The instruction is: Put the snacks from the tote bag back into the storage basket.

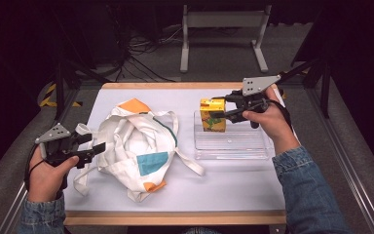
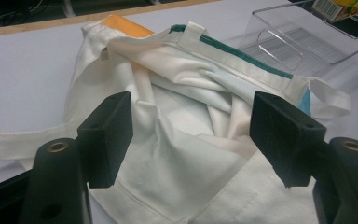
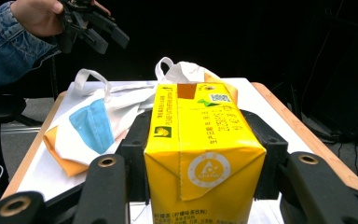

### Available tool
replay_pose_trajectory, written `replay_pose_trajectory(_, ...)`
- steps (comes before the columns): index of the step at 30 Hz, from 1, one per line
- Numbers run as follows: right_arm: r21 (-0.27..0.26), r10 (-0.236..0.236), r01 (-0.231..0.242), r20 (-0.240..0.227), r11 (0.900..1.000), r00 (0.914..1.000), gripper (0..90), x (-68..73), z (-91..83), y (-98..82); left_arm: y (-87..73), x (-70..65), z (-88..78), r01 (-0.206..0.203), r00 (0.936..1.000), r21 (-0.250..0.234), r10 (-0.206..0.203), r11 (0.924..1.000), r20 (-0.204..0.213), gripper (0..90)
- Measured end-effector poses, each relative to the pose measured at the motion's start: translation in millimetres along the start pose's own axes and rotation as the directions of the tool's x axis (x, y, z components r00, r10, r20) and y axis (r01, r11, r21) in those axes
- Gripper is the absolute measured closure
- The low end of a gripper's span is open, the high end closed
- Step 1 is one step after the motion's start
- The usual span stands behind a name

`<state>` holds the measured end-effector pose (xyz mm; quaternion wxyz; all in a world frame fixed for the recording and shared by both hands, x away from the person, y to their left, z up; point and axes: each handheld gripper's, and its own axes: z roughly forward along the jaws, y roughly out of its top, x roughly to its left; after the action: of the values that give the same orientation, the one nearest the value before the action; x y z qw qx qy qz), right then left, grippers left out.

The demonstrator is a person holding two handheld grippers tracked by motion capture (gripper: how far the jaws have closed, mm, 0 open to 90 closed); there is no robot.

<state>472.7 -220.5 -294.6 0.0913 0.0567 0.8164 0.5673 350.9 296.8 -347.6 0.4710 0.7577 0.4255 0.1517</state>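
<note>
While lifted over clear tray (image 1: 230,146): yellow juice carton (image 1: 212,115), clamped in right gripper (image 1: 222,108). Beside tray: cloth tote bag (image 1: 136,146), unfilled. Left gripper (image 1: 99,146) wide, empty, at bag's edge. Transfer begun; bagging outstanding.

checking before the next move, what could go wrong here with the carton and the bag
1. The right tongs grip the carton by its sides above the clear tray; it might slip or dent.
2. The bag lies crumpled with its mouth folded, so the carton may not go in cleanly.
3. The left tongs stand open over loose cloth and could snag a strap.
</note>
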Motion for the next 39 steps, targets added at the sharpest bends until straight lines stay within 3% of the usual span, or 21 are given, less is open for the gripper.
replay_pose_trajectory(9, 0.013, 0.021, -0.021, -0.009, 1.000, 0.9997, 51.2, -1.6, 5.6, -15.0, 0.1, 0.1, 0.8, -0.001, 1.0000, 0.001, 0.001, 1.0000, 0.003, 31.2)
replay_pose_trajectory(20, 0.039, 0.027, -0.026, -0.045, 0.999, 0.9986, 51.2, 6.7, 18.4, -32.6, 0.3, -0.2, 1.4, -0.004, 1.0000, 0.001, 0.004, 1.0000, 0.001, 31.2)
replay_pose_trajectory(39, 0.083, 0.034, -0.028, -0.078, 0.996, 0.9964, 51.1, 11.8, 30.1, -51.9, 0.4, -0.2, 2.6, -0.004, 1.0000, 0.004, 0.003, 1.0000, 0.003, 31.1)
